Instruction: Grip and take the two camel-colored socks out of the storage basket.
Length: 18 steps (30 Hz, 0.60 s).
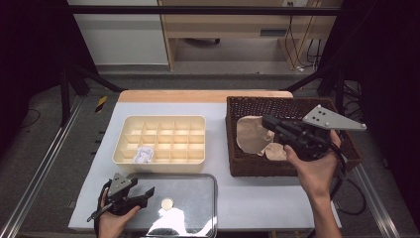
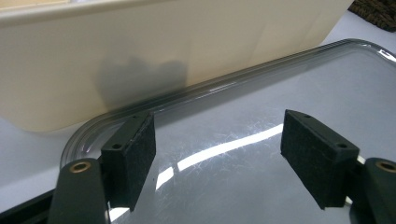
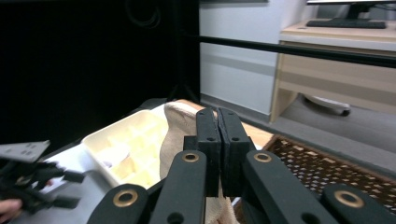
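Right gripper [image 1: 270, 124] fingers closed on a beige cloth [image 1: 252, 135], lifting it over the wicker basket [image 1: 237, 166]; one white item [image 1: 142, 154] already sits in the compartment tray [image 1: 163, 119] — cloth not yet there; left gripper [image 1: 146, 192] fingers open, empty, over the clear lid [image 1: 198, 198] on the surface [image 1: 257, 198].

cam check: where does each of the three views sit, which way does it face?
High view: above the person's side, looking forward and down on table; both hands, left gripper, right gripper.
Left gripper view: on left gripper, open jaws over clear lid.
Right gripper view: on right gripper, shut on beige cloth.
Shared: cream organiser tray.
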Tool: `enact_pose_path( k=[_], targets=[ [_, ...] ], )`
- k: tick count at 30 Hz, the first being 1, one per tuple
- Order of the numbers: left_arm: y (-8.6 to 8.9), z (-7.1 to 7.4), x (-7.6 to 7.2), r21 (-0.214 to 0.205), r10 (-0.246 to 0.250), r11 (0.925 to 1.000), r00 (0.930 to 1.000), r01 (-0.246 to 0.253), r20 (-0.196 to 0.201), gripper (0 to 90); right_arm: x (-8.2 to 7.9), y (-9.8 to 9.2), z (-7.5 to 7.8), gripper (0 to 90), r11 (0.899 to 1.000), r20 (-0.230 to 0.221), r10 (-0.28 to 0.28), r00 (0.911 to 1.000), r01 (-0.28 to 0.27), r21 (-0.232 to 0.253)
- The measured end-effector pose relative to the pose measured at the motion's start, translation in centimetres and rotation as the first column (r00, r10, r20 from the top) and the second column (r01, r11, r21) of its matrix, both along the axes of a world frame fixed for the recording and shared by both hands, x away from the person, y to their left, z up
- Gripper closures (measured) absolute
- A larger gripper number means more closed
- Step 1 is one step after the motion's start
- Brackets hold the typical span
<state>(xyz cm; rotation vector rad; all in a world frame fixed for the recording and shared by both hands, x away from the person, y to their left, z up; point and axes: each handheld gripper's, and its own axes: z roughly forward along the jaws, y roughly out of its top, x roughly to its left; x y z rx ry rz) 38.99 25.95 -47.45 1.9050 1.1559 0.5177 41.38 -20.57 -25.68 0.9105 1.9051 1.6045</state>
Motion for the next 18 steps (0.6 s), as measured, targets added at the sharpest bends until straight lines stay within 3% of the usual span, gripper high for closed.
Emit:
enact_pose_path(
  k=[10,18],
  targets=[
    [0.1,0.1,-0.1,-0.001,0.004,1.0000,1.0000,-0.004,0.006,26.0,-2.5,1.0,-2.4,89.0,0.996,-0.038,0.092,0.9951,-0.092,0.000],
    [0.0,0.2,-0.1,0.002,-0.001,1.0000,1.0000,0.001,0.007,26.3,-4.0,1.5,-6.2,89.1,0.991,-0.115,0.135,0.9841,-0.136,-0.004]
  ],
)
